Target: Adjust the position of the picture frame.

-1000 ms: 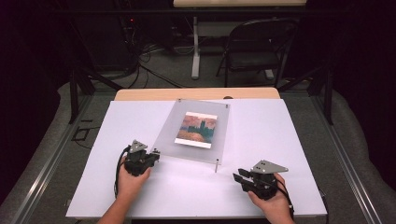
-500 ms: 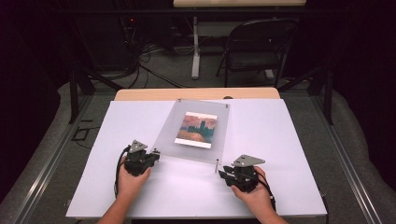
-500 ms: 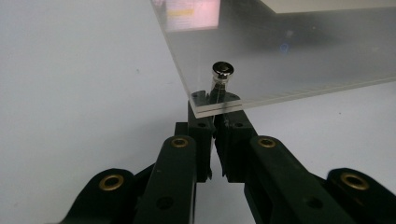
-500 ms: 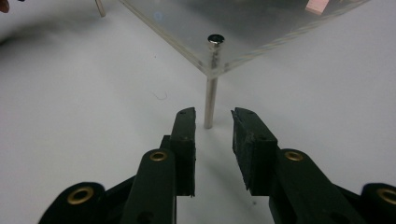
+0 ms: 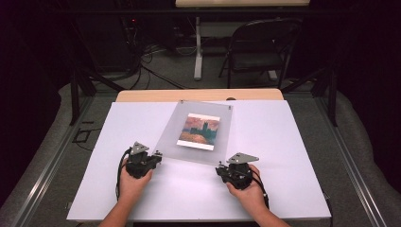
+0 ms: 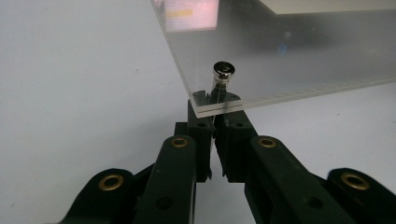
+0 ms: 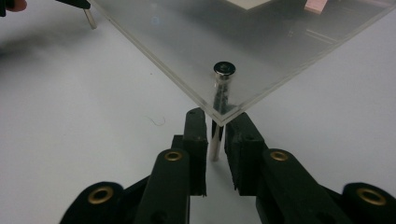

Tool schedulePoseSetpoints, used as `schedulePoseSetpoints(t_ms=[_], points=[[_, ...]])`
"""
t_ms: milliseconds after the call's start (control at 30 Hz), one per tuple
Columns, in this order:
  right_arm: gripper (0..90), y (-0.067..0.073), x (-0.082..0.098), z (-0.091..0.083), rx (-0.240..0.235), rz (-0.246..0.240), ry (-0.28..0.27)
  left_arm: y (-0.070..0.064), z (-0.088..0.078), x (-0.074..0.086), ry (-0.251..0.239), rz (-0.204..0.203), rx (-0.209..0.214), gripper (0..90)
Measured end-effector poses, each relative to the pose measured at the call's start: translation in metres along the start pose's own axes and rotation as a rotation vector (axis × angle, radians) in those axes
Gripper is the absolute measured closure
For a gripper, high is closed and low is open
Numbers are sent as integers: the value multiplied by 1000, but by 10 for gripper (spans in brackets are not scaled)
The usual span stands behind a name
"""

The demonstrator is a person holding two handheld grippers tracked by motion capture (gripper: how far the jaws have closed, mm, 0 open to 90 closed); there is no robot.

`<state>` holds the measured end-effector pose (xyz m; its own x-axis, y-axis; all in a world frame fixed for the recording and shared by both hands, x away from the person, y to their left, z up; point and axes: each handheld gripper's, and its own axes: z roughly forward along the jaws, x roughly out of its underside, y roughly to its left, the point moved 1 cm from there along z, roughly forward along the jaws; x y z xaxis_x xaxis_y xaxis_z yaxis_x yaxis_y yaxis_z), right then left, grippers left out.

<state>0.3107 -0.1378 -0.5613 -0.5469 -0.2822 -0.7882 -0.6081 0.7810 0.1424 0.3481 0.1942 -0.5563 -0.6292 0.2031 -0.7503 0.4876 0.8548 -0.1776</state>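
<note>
A clear acrylic frame (image 5: pixel 170 137) with a landscape print (image 5: pixel 199 131) in it lies on the white table top (image 5: pixel 293 156), raised on metal posts at its corners. My left gripper (image 5: pixel 158 155) is at the near-left corner. In the left gripper view its jaws (image 6: pixel 215 105) are shut on the post (image 6: pixel 223 70) under the frame's edge. My right gripper (image 5: pixel 220 168) is at the near-right corner. There its jaws (image 7: pixel 215 121) stand open, one on each side of the post (image 7: pixel 224 70), with small gaps left.
A wooden table edge (image 5: pixel 198 95) runs behind the white top. Beyond it are a folding chair (image 5: pixel 260 47) and cables on the floor (image 5: pixel 156 71). Grey floor rails flank the table. The far corner post (image 7: pixel 89 18) and the other gripper appear top left in the right gripper view.
My right gripper has moved left and forward from the table's front right to the frame's near-right corner, and now straddles the post. The left gripper has stayed where it was.
</note>
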Motion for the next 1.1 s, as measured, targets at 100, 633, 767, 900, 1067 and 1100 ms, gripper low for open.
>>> schedulePoseSetpoints(t_ms=[100,633,767,900,1067,1100], points=[[837,1,1,2,4,-6,0,0,0,0,-2,1,-1,843],[854,-1,0,1,-3,-5,-8,0,0,-1,4,2,2,845],[854,-1,-1,0,-4,-8,-10,-1,0,-2,7,12,-9,848],[854,-3,-2,-4,1,2,-16,-5,-2,-3,-2,17,4,850],[855,-8,-4,-10,7,18,-26,-11,-4,-5,-7,32,22,851],[854,-9,-3,-11,10,19,-25,-12,-4,-5,-8,33,25,851]])
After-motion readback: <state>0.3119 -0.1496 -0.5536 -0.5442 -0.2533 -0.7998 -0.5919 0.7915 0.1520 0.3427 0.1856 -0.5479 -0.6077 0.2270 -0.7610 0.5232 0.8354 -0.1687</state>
